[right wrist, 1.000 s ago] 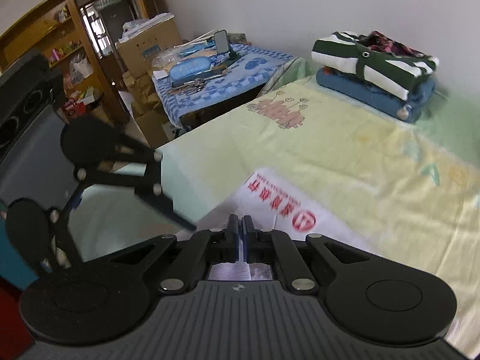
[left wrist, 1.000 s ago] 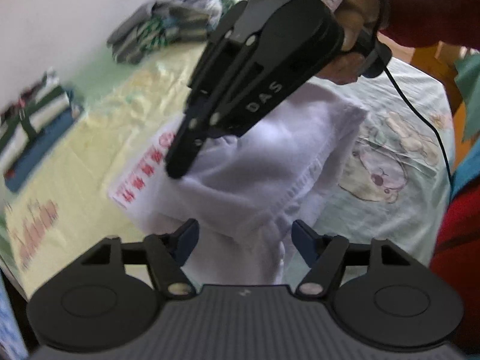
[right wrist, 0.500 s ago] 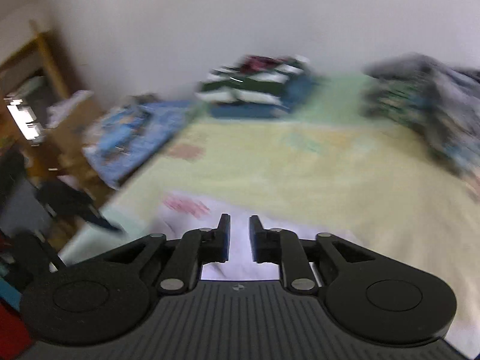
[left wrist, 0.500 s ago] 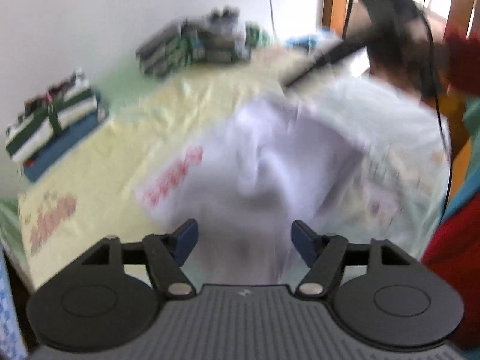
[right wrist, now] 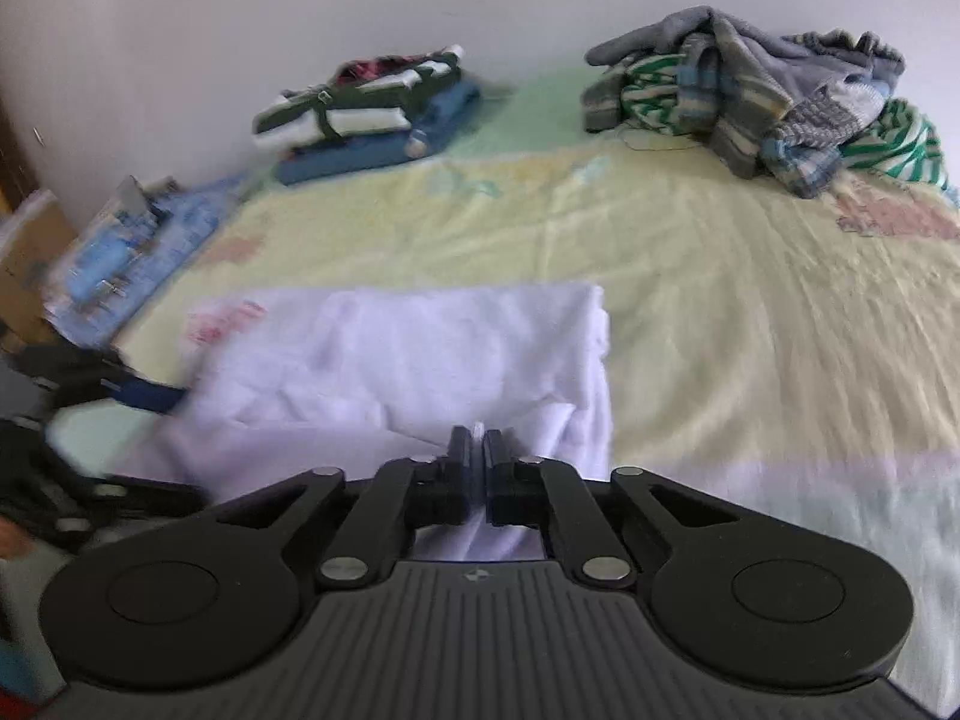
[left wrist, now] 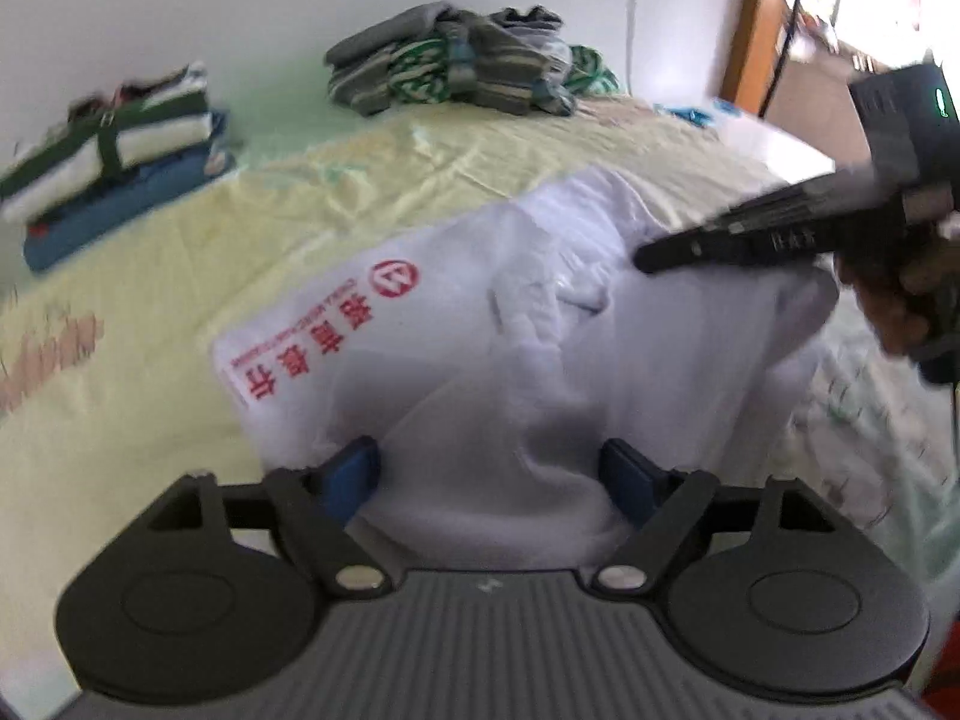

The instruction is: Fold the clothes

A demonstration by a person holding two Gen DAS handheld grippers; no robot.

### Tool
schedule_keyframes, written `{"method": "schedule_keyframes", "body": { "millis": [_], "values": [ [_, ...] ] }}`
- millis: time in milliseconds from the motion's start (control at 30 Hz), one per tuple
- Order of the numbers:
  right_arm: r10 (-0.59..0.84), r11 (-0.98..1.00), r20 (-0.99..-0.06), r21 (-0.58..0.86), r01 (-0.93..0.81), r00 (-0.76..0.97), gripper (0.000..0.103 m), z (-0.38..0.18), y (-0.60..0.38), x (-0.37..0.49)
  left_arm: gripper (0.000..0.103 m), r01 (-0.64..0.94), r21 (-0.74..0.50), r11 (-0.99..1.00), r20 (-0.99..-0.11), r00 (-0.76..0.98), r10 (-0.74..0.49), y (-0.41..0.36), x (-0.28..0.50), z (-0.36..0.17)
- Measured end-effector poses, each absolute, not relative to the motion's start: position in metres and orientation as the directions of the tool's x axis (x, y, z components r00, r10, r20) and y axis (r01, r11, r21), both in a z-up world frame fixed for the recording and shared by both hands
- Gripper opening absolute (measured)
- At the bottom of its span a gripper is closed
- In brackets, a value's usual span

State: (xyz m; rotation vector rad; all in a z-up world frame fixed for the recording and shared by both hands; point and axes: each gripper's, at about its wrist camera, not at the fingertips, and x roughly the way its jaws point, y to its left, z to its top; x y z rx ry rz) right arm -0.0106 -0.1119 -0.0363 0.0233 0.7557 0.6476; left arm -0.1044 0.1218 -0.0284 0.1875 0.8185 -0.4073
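Note:
A white shirt (left wrist: 480, 348) with red print lies partly folded on the yellow bed sheet (left wrist: 150, 276); it also shows in the right wrist view (right wrist: 396, 360). My left gripper (left wrist: 492, 468) is open, its blue-padded fingers astride the shirt's near edge. My right gripper (right wrist: 478, 450) is shut on a fold of the white shirt at its near edge. The right gripper also shows in the left wrist view (left wrist: 720, 246), lying low over the shirt's right side. The left gripper shows blurred at the left in the right wrist view (right wrist: 144, 396).
A folded stack of clothes (right wrist: 366, 108) sits at the far left by the wall. An unfolded heap of striped clothes (right wrist: 762, 96) lies at the far right. A blue-covered table with clutter (right wrist: 126, 252) stands left of the bed.
My right gripper swung from the shirt's left printed end to its right side, opened on the way, and shut on a fold. My left gripper stayed open at the near edge.

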Motion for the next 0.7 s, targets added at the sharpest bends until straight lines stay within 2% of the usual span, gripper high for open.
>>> {"method": "schedule_keyframes", "body": {
  "millis": [100, 233, 400, 533, 667, 700],
  "values": [
    [0.56, 0.809, -0.625, 0.269, -0.523, 0.544, 0.006, -0.023, -0.122, -0.017, 0.081, 0.438, 0.025, 0.899, -0.746, 0.606, -0.275, 0.119, -0.107, -0.019],
    [0.605, 0.785, -0.593, 0.335, -0.521, 0.531, 0.019, -0.003, -0.141, -0.034, 0.087, 0.386, -0.007, 0.923, -0.705, 0.652, -0.278, 0.125, -0.119, 0.0],
    [0.627, 0.752, -0.655, 0.369, -0.546, 0.421, 0.021, -0.023, -0.15, -0.047, 0.084, 0.302, -0.05, 0.952, -0.759, 0.608, -0.233, 0.119, -0.124, -0.021],
    [0.635, 0.741, -0.656, 0.367, -0.563, 0.407, 0.023, -0.018, -0.16, -0.041, 0.083, 0.241, -0.049, 0.969, -0.728, 0.656, -0.199, 0.12, -0.117, -0.001],
    [0.698, 0.702, -0.571, 0.428, -0.57, 0.432, 0.03, -0.005, -0.137, -0.008, 0.084, 0.134, -0.129, 0.983, -0.652, 0.735, -0.186, 0.132, -0.09, 0.025],
    [0.713, 0.691, -0.546, 0.443, -0.571, 0.439, 0.03, -0.002, -0.131, 0.001, 0.081, 0.108, -0.163, 0.981, -0.644, 0.741, -0.189, 0.134, -0.079, 0.024]
  ]
}}
